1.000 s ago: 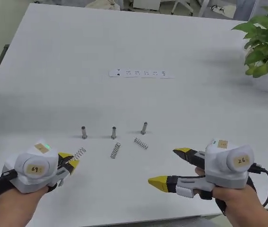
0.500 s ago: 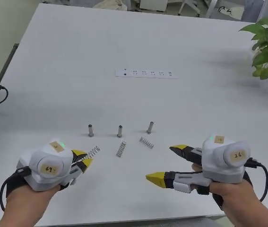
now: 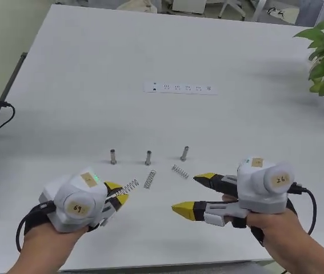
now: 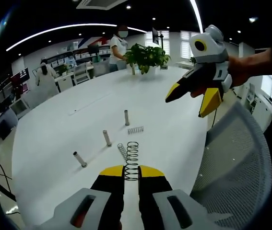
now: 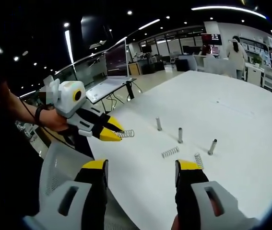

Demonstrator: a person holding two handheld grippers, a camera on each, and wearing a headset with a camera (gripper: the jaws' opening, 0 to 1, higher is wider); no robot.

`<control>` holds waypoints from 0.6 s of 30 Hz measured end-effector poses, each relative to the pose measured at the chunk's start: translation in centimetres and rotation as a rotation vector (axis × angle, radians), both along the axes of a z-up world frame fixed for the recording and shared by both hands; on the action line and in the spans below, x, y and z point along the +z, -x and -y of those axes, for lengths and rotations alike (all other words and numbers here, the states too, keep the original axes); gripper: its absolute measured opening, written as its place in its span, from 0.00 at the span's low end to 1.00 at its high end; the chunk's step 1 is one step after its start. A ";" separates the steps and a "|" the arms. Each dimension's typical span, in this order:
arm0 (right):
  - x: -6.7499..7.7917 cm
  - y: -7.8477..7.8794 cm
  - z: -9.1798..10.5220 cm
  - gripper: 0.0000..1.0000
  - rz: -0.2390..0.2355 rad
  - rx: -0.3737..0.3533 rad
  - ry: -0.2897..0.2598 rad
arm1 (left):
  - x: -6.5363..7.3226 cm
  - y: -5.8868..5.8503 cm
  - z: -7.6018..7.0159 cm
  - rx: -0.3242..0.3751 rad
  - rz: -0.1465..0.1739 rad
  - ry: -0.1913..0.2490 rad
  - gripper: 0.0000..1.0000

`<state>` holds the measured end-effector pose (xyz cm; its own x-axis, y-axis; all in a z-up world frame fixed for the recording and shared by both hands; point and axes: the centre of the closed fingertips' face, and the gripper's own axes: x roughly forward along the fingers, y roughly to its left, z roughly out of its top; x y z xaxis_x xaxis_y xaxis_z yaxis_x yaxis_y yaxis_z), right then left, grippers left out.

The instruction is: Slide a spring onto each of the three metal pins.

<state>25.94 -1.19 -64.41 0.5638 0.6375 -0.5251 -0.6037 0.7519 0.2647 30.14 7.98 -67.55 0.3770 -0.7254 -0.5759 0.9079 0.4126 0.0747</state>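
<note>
At the near edge of the table (image 3: 82,80), your left gripper (image 3: 118,193) is clenched on one spring (image 3: 129,186). It's pinched by its near end, and the coil pokes forward past the yellow tips. Beside it, your right gripper (image 3: 191,193) hangs with its jaws wide apart and nothing in them.

Just past the tips, two loose springs lie flat: one (image 3: 150,178) in the middle, the other (image 3: 179,171) to its right. Behind them three pins stand in a row, all bare: left pin (image 3: 113,156), middle pin (image 3: 148,158), right pin (image 3: 184,153).

Step in hand looks like carrying the first spring to a pin, with none loaded yet. Next, line the coil's free end over a pin top, probably the left pin as nearest. Swing the spring upright onto the pin's axis, then lower and let go. The thin coil will likely flex, so go slow.

Far back lies a power strip (image 3: 179,88).
</note>
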 end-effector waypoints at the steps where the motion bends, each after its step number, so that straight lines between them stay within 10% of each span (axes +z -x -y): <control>1: -0.1 0.0 -0.2 0.53 -0.001 0.011 -0.002 | 0.1 0.1 0.2 -0.008 0.002 0.000 0.03; 18: -0.8 0.4 -1.9 0.39 -0.032 0.061 -0.056 | 1.4 3.6 3.8 -0.173 0.041 -0.004 0.03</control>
<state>25.55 0.72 -65.22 0.5069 0.6989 -0.5045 -0.6382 0.6977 0.3253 26.52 4.14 -66.20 0.2700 -0.7790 -0.5659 0.9614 0.2501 0.1144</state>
